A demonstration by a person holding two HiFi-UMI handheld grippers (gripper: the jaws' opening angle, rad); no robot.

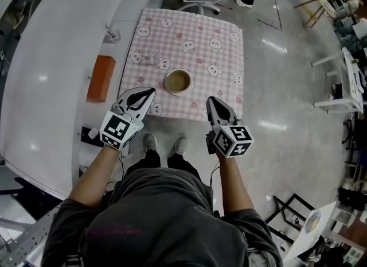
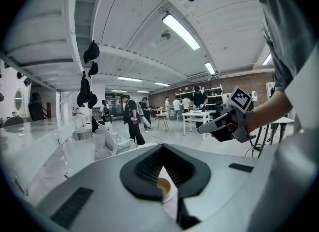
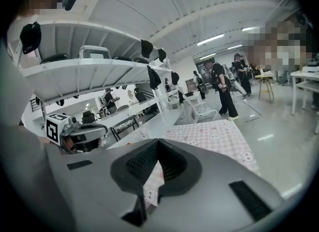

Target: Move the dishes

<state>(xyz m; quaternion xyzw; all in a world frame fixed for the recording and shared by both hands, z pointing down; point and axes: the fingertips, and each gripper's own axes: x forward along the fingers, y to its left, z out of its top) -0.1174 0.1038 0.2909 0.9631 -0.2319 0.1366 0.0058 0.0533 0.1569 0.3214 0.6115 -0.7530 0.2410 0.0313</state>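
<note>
Bowl [image 1: 178,81]: stood filled with brown liquid near the front edge of the pink checked tablecloth [image 1: 200,53], untouched.
Left gripper [image 1: 148,93], right gripper [image 1: 212,101]: jaws together, empty, either side of the bowl and apart from it.
Risk: closed jaws nudging the rim would probably have slopped liquid onto the cloth.
</note>
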